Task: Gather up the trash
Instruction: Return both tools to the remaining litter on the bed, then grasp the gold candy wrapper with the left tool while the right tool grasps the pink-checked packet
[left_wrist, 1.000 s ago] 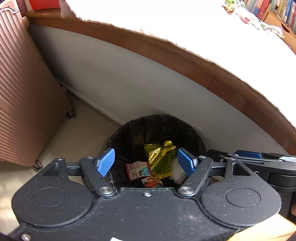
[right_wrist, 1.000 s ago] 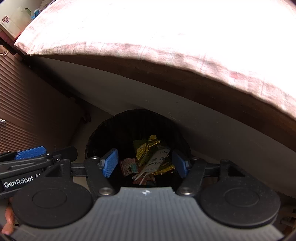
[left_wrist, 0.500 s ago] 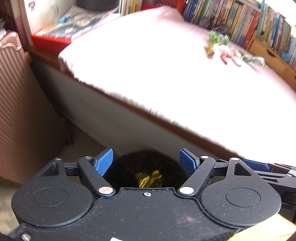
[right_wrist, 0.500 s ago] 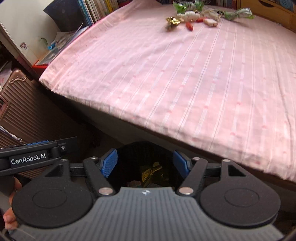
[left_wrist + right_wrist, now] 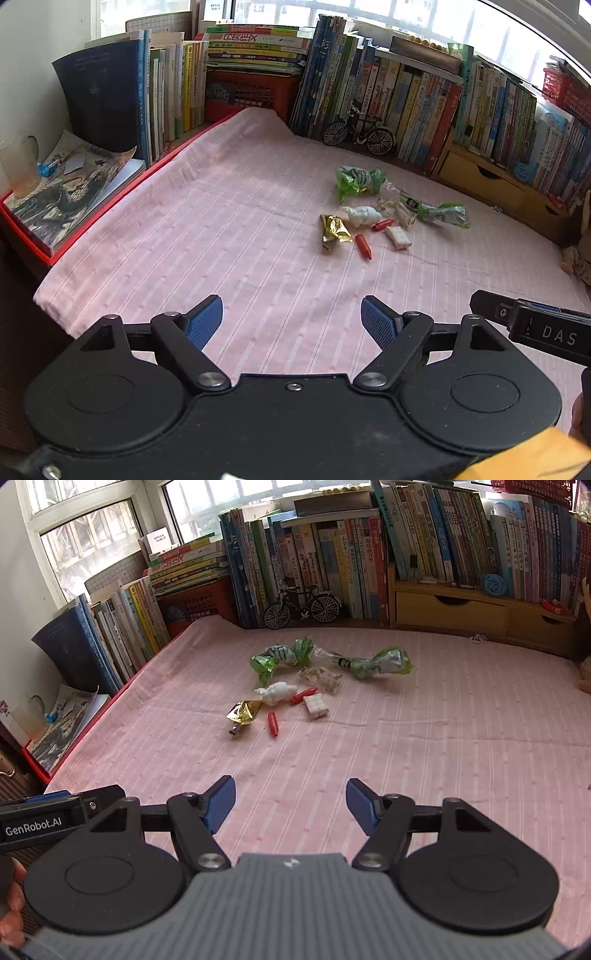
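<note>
Several pieces of trash lie in a cluster on the pink striped cloth (image 5: pixel 221 240): a gold wrapper (image 5: pixel 334 229) (image 5: pixel 243 712), two green wrappers (image 5: pixel 356 181) (image 5: pixel 443 214), a crumpled white tissue (image 5: pixel 362 215), a white packet (image 5: pixel 398 237) and two small red pieces (image 5: pixel 364 246). My left gripper (image 5: pixel 291 306) hovers over the near part of the cloth, well short of the cluster; its jaws are opening and hold nothing. My right gripper (image 5: pixel 290 786) hangs beside it, open and empty, equally far from the trash (image 5: pixel 314 686).
Rows of upright books (image 5: pixel 388 88) line the back and left. A model bicycle (image 5: pixel 358 131) and wooden drawers (image 5: pixel 450 609) stand behind the trash. A red tray with magazines (image 5: pixel 62 199) and a glass mug (image 5: pixel 18 162) sit at the left edge.
Both grippers have risen from over the black bin on the floor to above the tabletop. The bin has dropped out of view, and the trash on the cloth now shows ahead.
</note>
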`<action>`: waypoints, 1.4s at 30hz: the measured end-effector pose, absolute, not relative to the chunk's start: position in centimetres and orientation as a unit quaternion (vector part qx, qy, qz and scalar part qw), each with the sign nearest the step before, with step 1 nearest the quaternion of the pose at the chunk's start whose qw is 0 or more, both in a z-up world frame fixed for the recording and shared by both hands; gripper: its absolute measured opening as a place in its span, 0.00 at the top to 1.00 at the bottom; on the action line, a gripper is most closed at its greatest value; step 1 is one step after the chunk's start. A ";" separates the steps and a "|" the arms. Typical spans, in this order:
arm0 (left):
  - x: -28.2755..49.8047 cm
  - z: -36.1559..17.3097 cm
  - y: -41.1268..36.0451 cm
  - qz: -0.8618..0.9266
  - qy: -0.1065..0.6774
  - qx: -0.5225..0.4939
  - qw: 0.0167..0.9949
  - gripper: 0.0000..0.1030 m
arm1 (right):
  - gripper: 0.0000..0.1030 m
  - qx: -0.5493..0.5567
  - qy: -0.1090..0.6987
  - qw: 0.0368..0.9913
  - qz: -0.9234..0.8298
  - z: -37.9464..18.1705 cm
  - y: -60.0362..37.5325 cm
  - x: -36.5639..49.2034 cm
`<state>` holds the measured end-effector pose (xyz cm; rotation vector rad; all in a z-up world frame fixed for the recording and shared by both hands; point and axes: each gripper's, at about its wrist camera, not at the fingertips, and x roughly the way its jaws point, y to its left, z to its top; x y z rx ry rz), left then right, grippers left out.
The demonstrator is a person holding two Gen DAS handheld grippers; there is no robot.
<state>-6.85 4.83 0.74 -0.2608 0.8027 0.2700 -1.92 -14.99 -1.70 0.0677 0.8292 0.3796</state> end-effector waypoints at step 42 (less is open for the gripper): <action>18.1 -11.6 5.0 0.133 0.505 -0.121 0.844 0.75 | 0.40 0.006 0.516 0.832 0.202 -12.0 -9.6 18.7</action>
